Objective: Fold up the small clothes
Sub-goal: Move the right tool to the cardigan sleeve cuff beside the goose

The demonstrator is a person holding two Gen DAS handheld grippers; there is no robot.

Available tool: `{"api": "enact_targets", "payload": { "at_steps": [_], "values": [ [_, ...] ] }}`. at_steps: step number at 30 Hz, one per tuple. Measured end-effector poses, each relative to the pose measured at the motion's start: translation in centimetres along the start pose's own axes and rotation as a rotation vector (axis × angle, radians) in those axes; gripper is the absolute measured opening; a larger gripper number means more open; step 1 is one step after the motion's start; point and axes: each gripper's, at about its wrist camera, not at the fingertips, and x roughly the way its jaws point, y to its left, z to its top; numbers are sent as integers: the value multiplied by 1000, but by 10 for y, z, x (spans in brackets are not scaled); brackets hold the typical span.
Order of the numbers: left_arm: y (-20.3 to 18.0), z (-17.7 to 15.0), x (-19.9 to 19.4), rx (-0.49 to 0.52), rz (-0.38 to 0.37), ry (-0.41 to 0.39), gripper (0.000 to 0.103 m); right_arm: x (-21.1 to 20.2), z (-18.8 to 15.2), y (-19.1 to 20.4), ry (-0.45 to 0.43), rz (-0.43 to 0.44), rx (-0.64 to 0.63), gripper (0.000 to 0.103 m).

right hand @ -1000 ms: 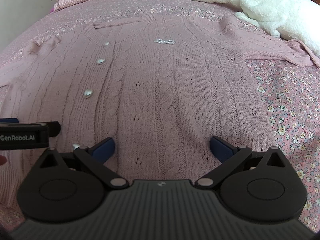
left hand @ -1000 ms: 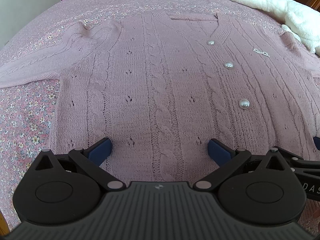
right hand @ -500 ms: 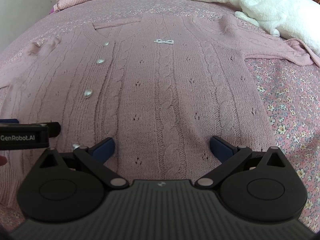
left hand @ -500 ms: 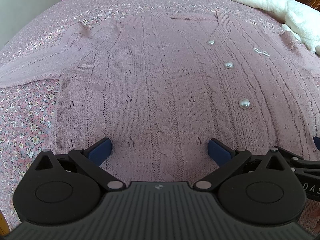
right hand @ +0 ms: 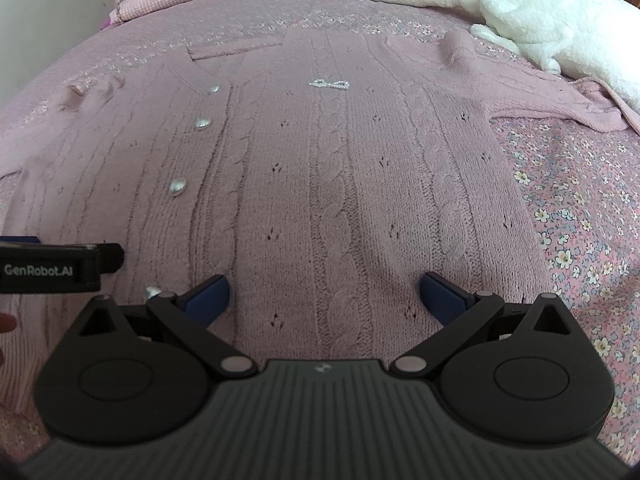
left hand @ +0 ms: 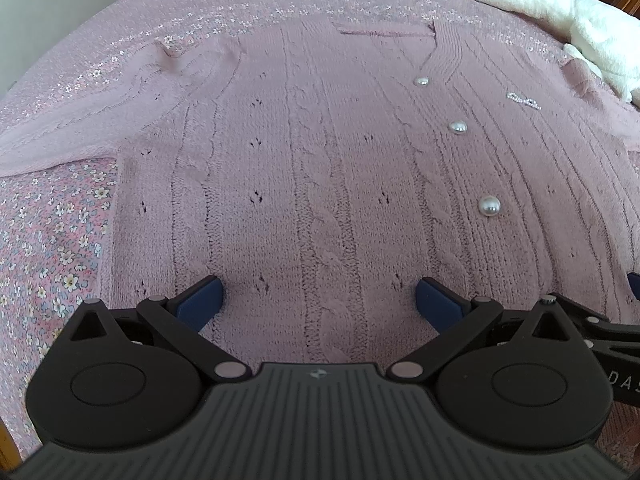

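We hover both spread tools, left tool and right tool, above the flat cardigan; next, we grip its hem.

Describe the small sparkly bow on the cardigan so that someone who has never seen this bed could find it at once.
Start at the pink cable-knit cardigan spread flat on the flowered bed. Look up near its neckline, to the right of the column of pearl buttons. There sits the bow: a thin, glittering outline, flat and silver, unlike the round, domed buttons.
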Motion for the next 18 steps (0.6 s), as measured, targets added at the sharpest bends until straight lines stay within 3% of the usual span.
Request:
{"api": "enact_targets", "payload": {
  "at_steps": [8, 15, 18],
  "values": [
    [-1, 0, 1, 2, 2, 6, 103, -3, -2, -3, -17, 24, 8, 103],
    [0, 6, 0, 3, -9, 29, 103, -13, 8, -29, -31, 145, 116, 103],
    [2, 7, -4, -10, -9, 26, 103, -18, 14, -44, -62, 160, 149, 103]
  ]
}}
